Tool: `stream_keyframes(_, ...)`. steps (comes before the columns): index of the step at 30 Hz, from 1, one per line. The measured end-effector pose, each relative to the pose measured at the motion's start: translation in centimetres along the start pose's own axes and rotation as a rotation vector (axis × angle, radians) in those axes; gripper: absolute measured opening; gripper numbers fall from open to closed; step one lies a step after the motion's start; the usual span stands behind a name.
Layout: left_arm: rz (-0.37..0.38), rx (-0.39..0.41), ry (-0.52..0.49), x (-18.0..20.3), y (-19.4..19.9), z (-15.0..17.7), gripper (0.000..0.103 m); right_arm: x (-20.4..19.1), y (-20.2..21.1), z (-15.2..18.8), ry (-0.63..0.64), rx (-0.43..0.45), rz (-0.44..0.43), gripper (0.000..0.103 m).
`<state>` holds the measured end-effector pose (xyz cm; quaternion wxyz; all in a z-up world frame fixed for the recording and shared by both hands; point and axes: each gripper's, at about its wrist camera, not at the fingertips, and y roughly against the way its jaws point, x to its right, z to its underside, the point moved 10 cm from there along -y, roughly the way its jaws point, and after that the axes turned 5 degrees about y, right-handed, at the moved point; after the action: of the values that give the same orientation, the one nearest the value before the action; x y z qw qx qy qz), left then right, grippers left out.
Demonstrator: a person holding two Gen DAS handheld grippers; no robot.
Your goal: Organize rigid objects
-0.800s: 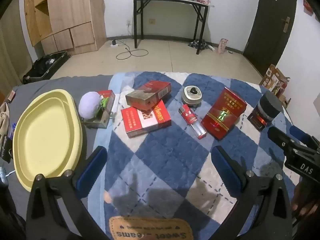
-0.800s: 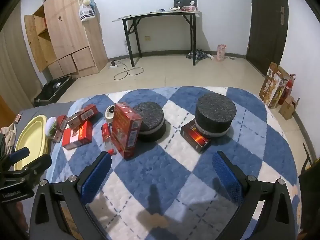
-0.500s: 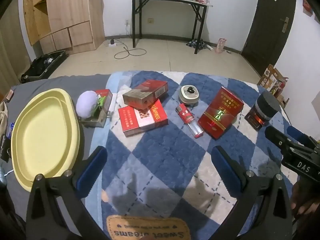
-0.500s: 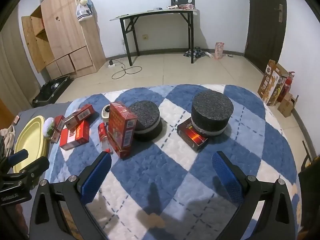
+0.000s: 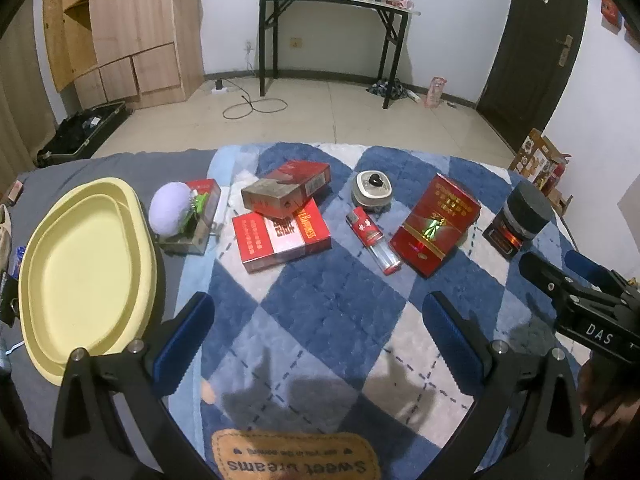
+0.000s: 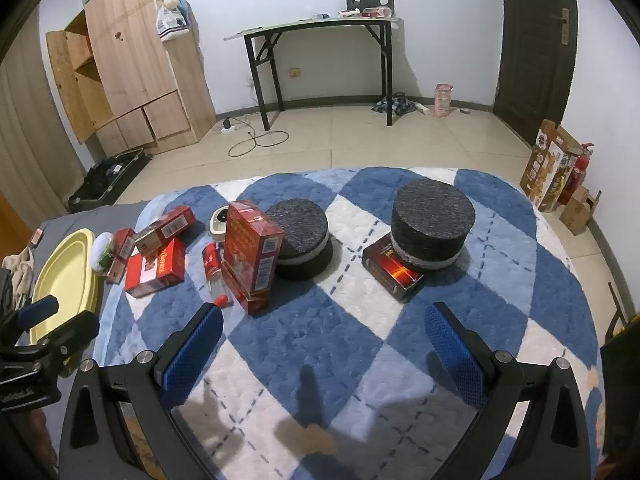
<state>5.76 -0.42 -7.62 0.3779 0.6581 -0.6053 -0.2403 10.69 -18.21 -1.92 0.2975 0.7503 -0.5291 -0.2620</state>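
Both the left gripper [image 5: 318, 320] and the right gripper [image 6: 320, 334] have jaws spread fully wide, holding nothing, above the blue checked blanket [image 5: 320, 312]. Red boxes [image 5: 280, 236] and a lighter [image 5: 372, 240] lie mid-blanket; the yellow tray [image 5: 80, 272] rests at its left edge.

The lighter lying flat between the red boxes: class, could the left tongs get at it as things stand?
Probably yes. The left tongs are wide open and empty, the lighter lies ahead of them, and only bare blanket lies between. The tall red box stands close beside it, leaving little room.
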Motion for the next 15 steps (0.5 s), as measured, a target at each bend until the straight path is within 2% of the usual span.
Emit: stream_keyframes(15, 0.027, 0.011, 0.012, 0.26, 0.16, -0.05, 0.103, -0.37, -0.4, 0.21, 0.006, -0.013, -0.011, 0.103)
